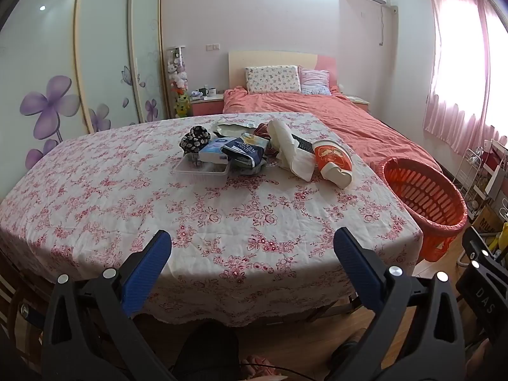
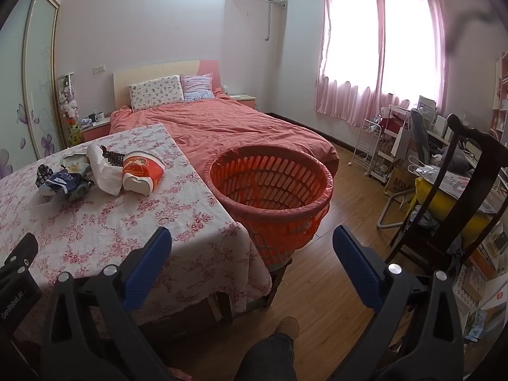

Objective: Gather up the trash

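Slatted plastic basket, cloth tablecloth

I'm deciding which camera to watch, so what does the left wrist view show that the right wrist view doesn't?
Only the left wrist view shows the clear plastic tray and the small blue box in the trash pile. Only the right wrist view shows the dark wooden chair, the cluttered desk and the white wire rack. Both show the floral tablecloth, the red noodle cup, the orange basket and the bed.
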Tool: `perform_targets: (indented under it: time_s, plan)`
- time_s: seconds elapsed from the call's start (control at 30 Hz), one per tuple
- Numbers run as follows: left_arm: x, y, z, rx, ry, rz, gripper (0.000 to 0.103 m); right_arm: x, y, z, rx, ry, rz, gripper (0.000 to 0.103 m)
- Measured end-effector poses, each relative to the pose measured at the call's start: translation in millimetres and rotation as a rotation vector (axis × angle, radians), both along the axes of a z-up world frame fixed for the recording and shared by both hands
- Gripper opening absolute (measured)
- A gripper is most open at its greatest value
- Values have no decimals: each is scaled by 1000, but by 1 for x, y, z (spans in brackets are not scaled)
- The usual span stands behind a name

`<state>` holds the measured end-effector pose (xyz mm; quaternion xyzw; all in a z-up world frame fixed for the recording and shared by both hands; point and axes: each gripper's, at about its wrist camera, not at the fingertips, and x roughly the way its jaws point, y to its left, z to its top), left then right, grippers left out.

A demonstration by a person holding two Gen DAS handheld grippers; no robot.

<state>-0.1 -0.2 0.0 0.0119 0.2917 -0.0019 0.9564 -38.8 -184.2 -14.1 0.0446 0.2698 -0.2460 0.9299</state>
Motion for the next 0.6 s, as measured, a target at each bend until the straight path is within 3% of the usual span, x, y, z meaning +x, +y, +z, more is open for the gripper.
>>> perform_targets:
  time_s: [0.6]
  plan:
    - [0, 0, 0, -2, 3, 0, 101, 1, 1, 0, -4, 2, 0, 99]
